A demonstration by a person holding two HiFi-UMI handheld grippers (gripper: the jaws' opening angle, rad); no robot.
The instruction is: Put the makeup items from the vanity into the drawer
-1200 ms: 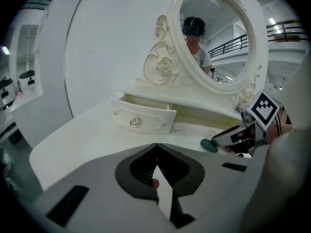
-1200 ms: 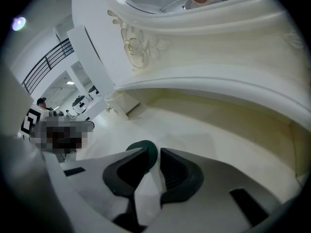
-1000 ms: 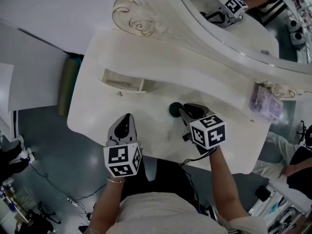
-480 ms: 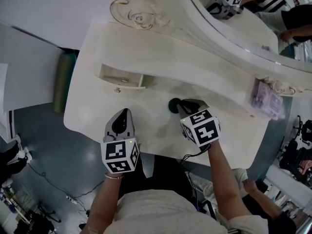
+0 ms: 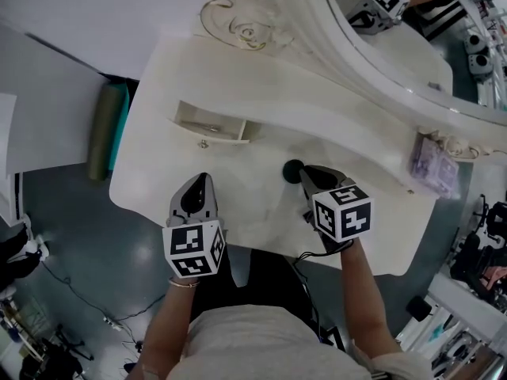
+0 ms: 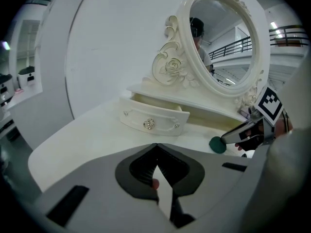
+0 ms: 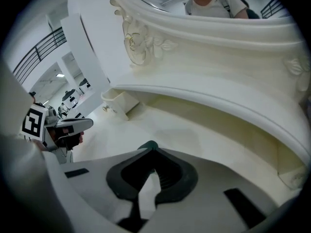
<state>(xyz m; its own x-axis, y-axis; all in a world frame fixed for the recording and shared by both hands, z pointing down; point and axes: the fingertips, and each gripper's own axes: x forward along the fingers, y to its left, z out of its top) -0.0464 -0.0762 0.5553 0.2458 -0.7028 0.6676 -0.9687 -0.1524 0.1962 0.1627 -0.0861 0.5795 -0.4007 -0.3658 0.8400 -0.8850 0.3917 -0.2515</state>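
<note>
Right gripper [image 5: 304,173]: jaws just been closing, now nearly together, pinching the edge of a dark green round makeup item [image 5: 293,169] on the vanity top [image 5: 245,212], right of the open drawer [image 5: 207,123]. Left gripper [image 5: 203,179]: jaws together, empty, near the front edge.

green disc [image 7: 148,145] mostly behind jaws

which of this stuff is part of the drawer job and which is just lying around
Part of the job:
dark green round item; the right gripper has just been closing its jaws on its edge
open drawer
vanity

Lying about:
green roll on the floor
mirror
purple packet at the mirror's foot; may be makeup, can't tell
</note>
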